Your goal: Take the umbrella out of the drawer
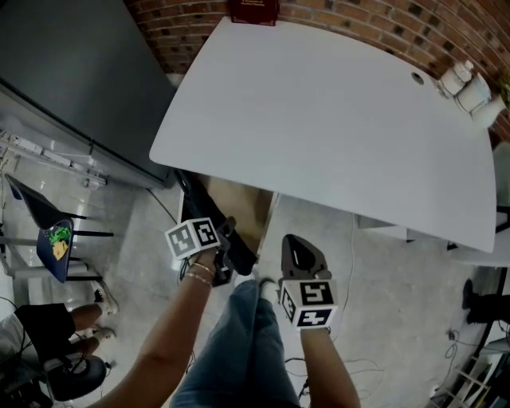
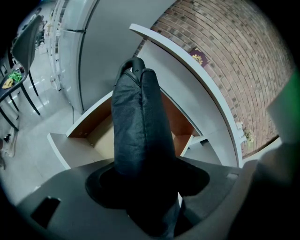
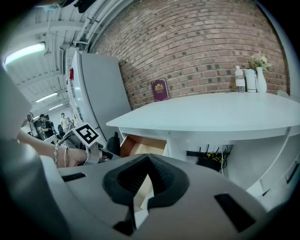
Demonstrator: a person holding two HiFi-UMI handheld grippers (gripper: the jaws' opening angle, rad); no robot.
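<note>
A black folded umbrella [image 2: 138, 126] in its sleeve runs straight out from between the jaws of my left gripper [image 2: 143, 180], which is shut on it. Its handle end points up toward the white table edge. In the head view the umbrella [image 1: 194, 198] hangs above the open drawer [image 1: 243, 203], gripped by the left gripper [image 1: 221, 243]. The drawer [image 2: 89, 136] shows a bare brown inside. My right gripper [image 1: 299, 239] hangs to the right of the drawer, its jaw tips [image 3: 149, 157] meeting with nothing between them. From there the drawer [image 3: 140, 145] lies ahead to the left.
The white table [image 1: 335, 111] carries a dark red book [image 1: 253, 11] against the brick wall and white bottles [image 1: 466, 88] at its far right. A grey cabinet [image 1: 72, 80] stands to the left. A chair [image 1: 56, 231] and seated people are at lower left. Cables [image 3: 211, 159] hang under the table.
</note>
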